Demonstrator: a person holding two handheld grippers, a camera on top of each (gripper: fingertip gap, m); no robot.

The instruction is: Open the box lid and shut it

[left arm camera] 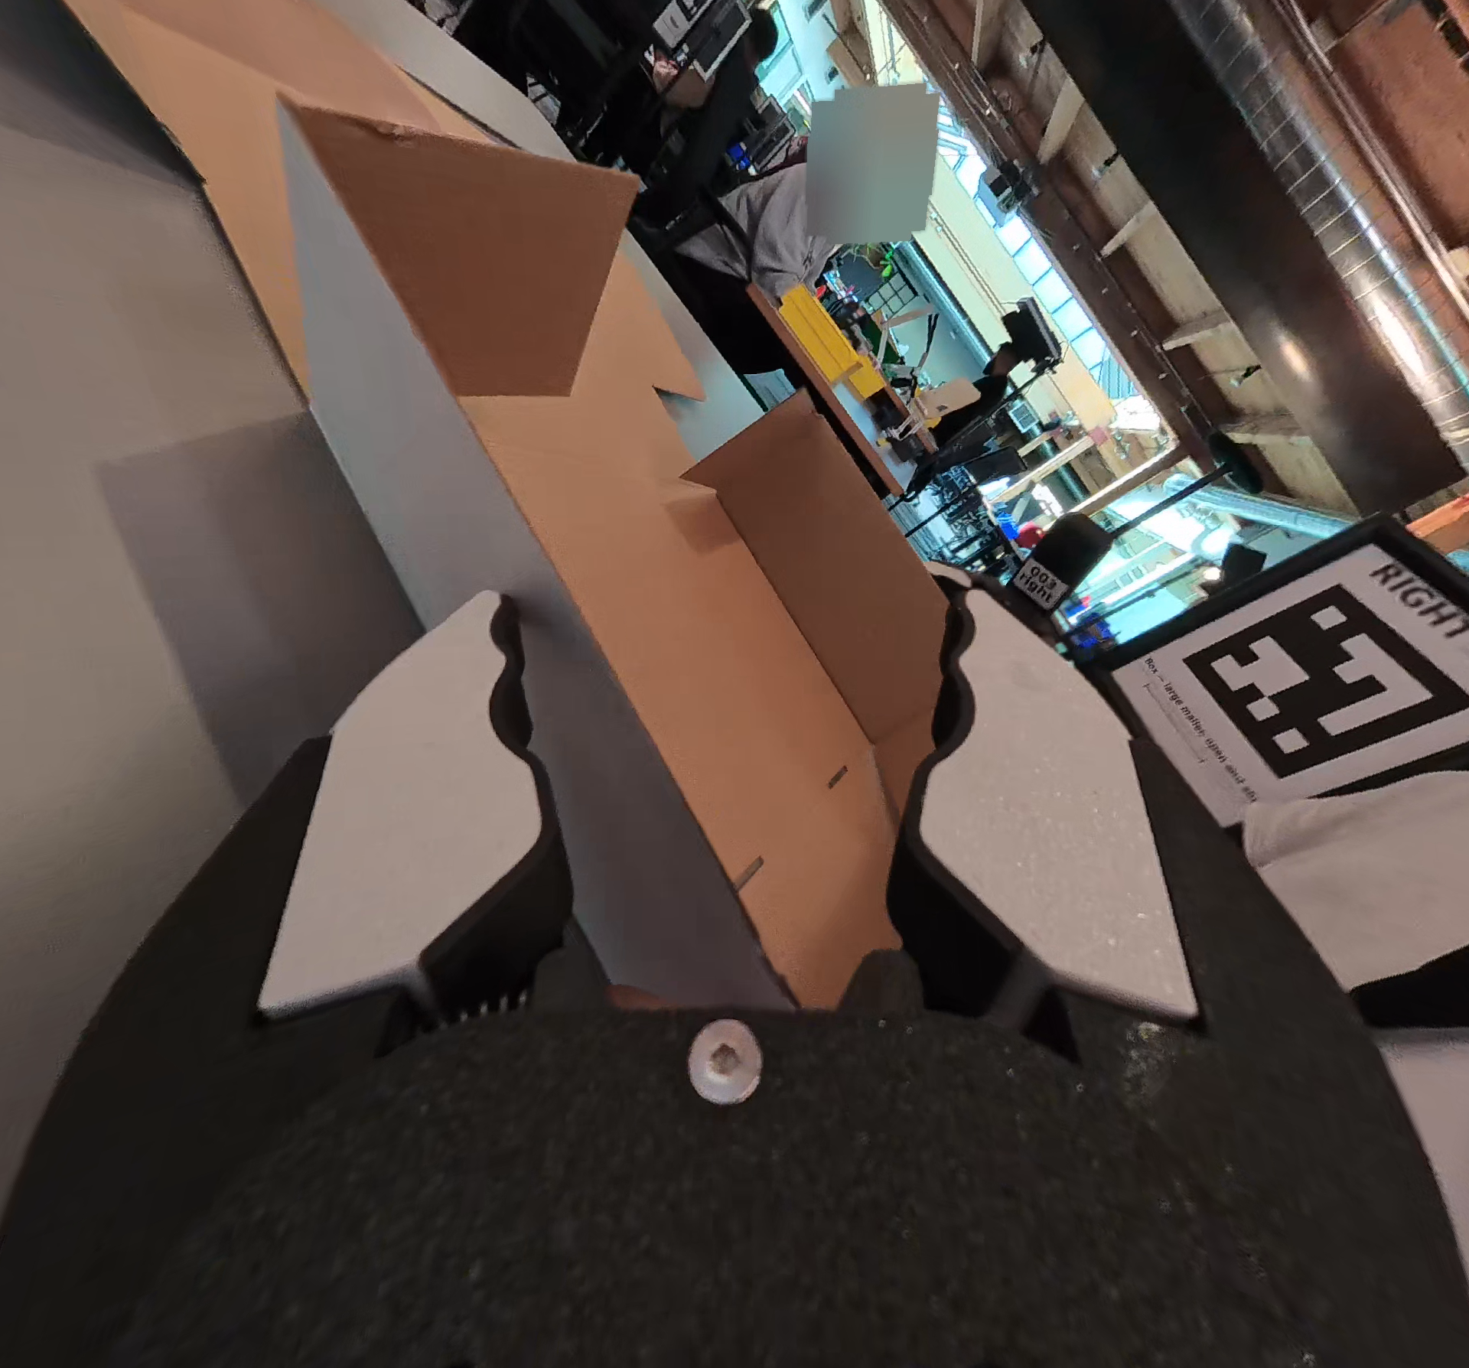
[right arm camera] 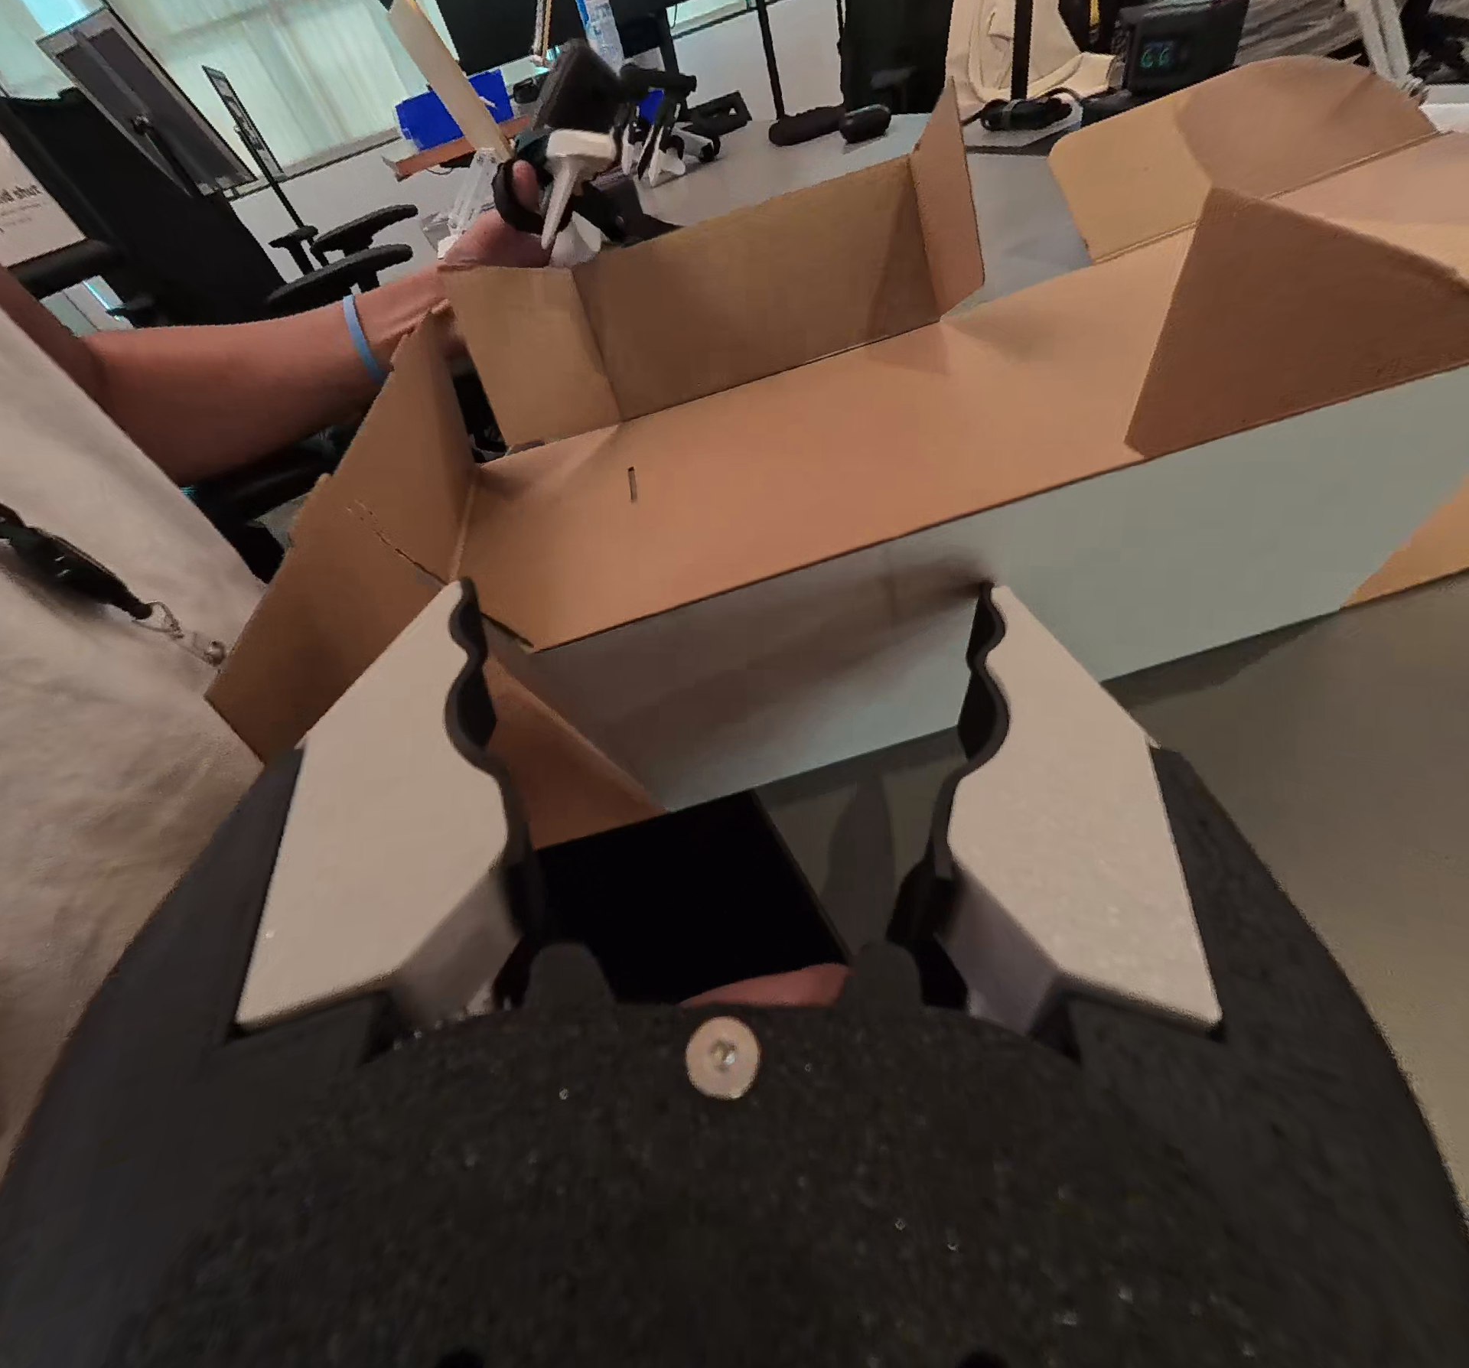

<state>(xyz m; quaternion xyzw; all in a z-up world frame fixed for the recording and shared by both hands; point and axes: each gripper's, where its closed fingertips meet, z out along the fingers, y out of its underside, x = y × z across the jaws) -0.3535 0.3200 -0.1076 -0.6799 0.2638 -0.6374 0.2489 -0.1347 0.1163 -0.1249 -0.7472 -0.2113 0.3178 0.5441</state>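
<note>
Box [right arm camera: 795,503] lies with lid [right arm camera: 1240,161] unfolded; left gripper [left arm camera: 735,686] and right gripper [right arm camera: 727,682] both spread, grasping nothing.

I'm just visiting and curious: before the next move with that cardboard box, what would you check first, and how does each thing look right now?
1. Box open: ok, its brown inside shows and the flaps stand up.
2. Left hand-held gripper free: ok, its fingers are apart and pinch nothing, with the box wall between them.
3. Right hand-held gripper free: ok, open, just short of the near box wall.
4. Box empty: ok as far as the floor shows.
5. Lid ready to fold over: cannot tell; the big flap lies back on the far side, neither gripper holding it.
6. Box steady on the table: ok, it sits flat.
</note>
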